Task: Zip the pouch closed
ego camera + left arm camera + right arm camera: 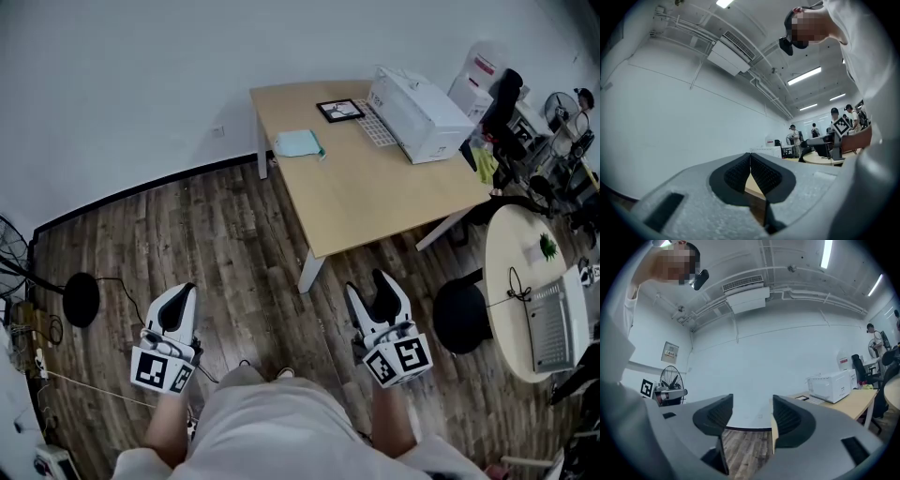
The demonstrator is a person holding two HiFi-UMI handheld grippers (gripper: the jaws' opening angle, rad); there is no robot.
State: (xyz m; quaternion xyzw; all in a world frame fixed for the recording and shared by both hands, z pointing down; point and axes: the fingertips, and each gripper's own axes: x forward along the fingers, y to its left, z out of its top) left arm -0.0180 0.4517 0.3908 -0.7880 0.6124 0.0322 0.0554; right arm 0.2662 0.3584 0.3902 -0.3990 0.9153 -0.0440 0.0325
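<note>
Two grippers are held low, close to the person's body, above the wood-plank floor (234,253). The left gripper (183,292) has its jaws pressed together at the tips, with nothing between them. The right gripper (367,284) has its jaws spread apart, and only floor and wall show through the gap. Neither gripper touches any object, and both stand well apart from the tabletop (375,192) ahead. The pouch (298,142), teal in colour, lies flat near the far left corner of that tabletop, apart from the other items. Whether its zip is open or shut is too small to tell. Further right on the same tabletop are a dark framed picture (339,110), a keyboard (375,125) just beside it, and a white box (419,114) touching or nearly touching the keyboard's right edge. To the right of the person, a black stool (464,316) stands beside a round table (506,281) carrying a laptop (553,326). A black round base (82,298) with a cable sits on the floor at the left.
</note>
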